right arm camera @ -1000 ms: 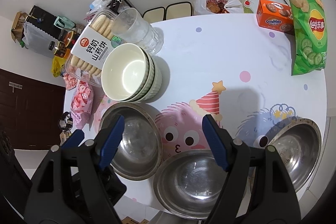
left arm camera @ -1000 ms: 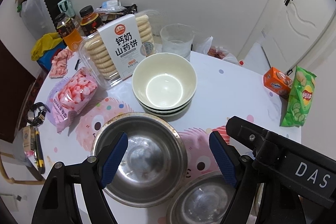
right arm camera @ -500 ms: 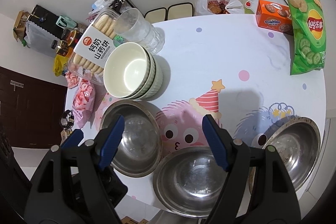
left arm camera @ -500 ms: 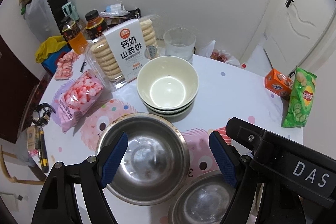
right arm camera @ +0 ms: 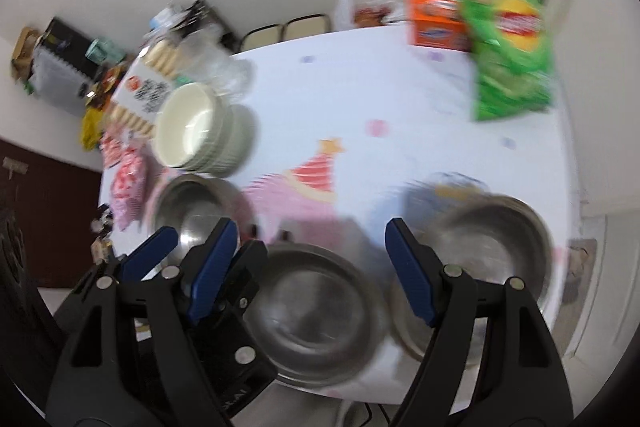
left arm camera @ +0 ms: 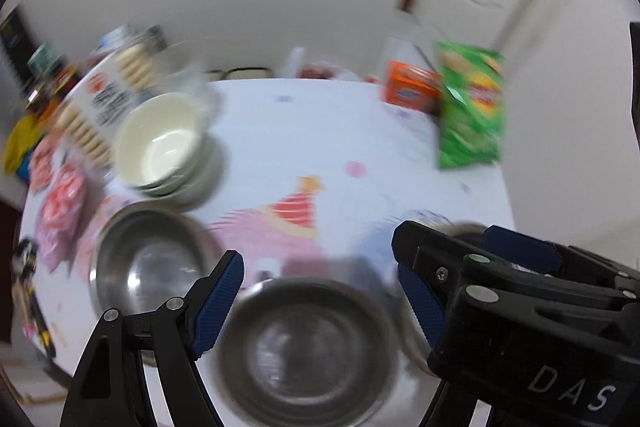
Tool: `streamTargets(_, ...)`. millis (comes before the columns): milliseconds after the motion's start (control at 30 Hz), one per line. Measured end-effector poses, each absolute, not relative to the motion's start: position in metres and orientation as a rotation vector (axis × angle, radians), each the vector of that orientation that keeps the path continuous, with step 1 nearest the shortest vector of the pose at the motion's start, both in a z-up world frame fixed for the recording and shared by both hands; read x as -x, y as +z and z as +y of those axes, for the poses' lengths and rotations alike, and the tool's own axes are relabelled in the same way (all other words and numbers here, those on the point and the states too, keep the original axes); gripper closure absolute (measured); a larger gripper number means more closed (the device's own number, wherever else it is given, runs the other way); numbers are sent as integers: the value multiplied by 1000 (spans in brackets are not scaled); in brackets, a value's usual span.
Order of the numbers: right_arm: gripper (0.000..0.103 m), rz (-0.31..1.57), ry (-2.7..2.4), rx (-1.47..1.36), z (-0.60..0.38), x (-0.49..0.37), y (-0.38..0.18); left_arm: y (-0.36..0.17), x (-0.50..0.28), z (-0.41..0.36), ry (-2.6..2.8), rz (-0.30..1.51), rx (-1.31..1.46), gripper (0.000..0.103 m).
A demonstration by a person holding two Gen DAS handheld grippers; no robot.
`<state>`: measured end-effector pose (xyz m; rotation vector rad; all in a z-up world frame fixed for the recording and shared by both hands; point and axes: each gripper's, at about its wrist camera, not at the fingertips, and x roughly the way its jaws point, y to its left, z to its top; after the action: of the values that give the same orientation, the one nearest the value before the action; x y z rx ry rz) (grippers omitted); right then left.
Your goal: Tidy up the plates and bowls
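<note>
Three steel bowls stand along the near edge of the round table [left arm camera: 304,131]. My left gripper [left arm camera: 320,303] hangs open above the middle steel bowl [left arm camera: 304,343], with the left steel bowl [left arm camera: 148,263] to its left. My right gripper [right arm camera: 312,267] is open too, above the gap between the middle bowl [right arm camera: 316,311] and the right steel bowl [right arm camera: 492,251]. A stack of cream bowls [left arm camera: 160,143] sits behind the left steel bowl. Neither gripper holds anything. Both views are blurred.
A green chip bag [left arm camera: 470,107] and an orange box [left arm camera: 408,87] lie at the far right of the table. A biscuit pack [left arm camera: 100,99], a clear jug [right arm camera: 224,63] and pink snack packs [left arm camera: 60,211] crowd the left side. The table edge is right below the steel bowls.
Both grippers have swung to the right along the near edge, the left one from over the left steel bowl to over the middle one. Their jaws stand as wide as before.
</note>
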<state>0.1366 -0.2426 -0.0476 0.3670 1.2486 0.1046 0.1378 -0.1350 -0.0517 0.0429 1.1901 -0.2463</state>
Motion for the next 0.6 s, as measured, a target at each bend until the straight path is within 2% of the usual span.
streamTargets(267,26,1206,-171,-488,-350,-70,-55,-69,-102,-216,-406,1216,-179,22)
streamTargets(600,26,1268,-314,-572,-411,-22,-99,-101,-84,-253,-429,1281,-254,22)
